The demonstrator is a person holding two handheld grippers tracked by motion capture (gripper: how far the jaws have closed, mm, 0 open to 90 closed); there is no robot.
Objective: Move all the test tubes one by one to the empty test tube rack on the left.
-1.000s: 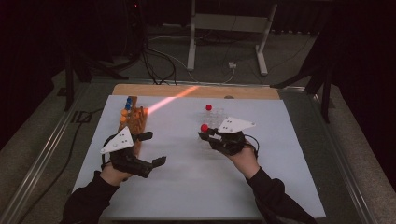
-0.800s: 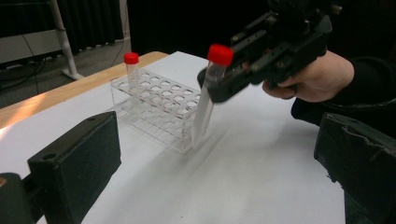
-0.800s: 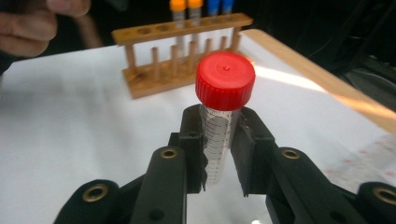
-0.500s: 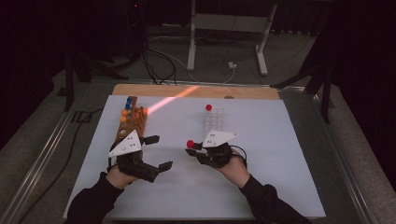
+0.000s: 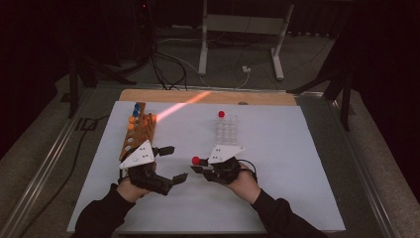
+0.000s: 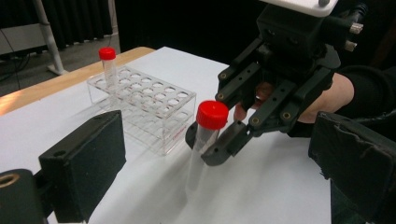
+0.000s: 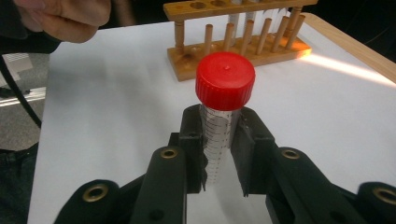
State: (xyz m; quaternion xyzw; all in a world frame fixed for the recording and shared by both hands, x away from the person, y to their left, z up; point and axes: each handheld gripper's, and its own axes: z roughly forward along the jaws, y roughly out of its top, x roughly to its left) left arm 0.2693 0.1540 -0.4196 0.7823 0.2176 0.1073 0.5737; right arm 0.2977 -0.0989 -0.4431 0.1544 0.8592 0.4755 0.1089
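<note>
My right gripper (image 7: 218, 154) has its 2 black jaws clamped on a clear graduated tube (image 7: 219, 140) just under its red cap (image 7: 225, 80), and the tube stands upright with its lower end at the white table sheet (image 5: 297, 163). In the left gripper view I see that same tube (image 6: 201, 154) pinched in front of me, the hand (image 6: 322, 100) behind it. My left gripper (image 5: 168, 163) stands wide apart with nothing between its pads (image 6: 86, 158); its jaws have just been closing a little. It sits just beside the right one, aimed at the tube. Behind the held tube stands the clear plastic rack (image 6: 144, 105), with 1 more red-capped tube (image 6: 108, 65) upright in a far corner hole. At the left edge of the sheet is the wooden rack (image 5: 136, 131), holding tubes with blue and orange caps. A bright orange streak of light (image 5: 183, 105) crosses the sheet beside it.
</note>
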